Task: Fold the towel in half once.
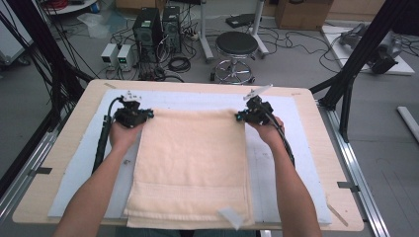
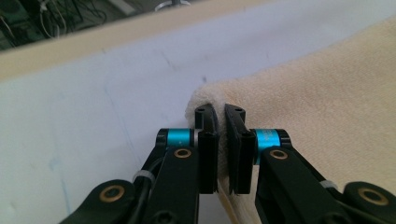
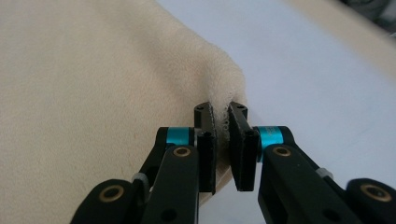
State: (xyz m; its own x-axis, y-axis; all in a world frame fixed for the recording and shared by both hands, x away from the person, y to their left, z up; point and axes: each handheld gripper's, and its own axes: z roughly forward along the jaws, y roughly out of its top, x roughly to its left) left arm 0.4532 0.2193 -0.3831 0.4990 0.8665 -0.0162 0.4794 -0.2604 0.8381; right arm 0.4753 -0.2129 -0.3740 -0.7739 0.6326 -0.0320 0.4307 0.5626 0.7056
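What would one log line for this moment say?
work: towel folding | left gripper: shut on far-left corner | right gripper: shut on far-right corner | towel: flat on white mat

The near hem of the cream terry-cloth towel runs off the high view's bottom edge at 6 o'clock. Each pinched far corner vanishes between black jaws, its tip hidden. The round black stool at 12 o'clock appears blurred.
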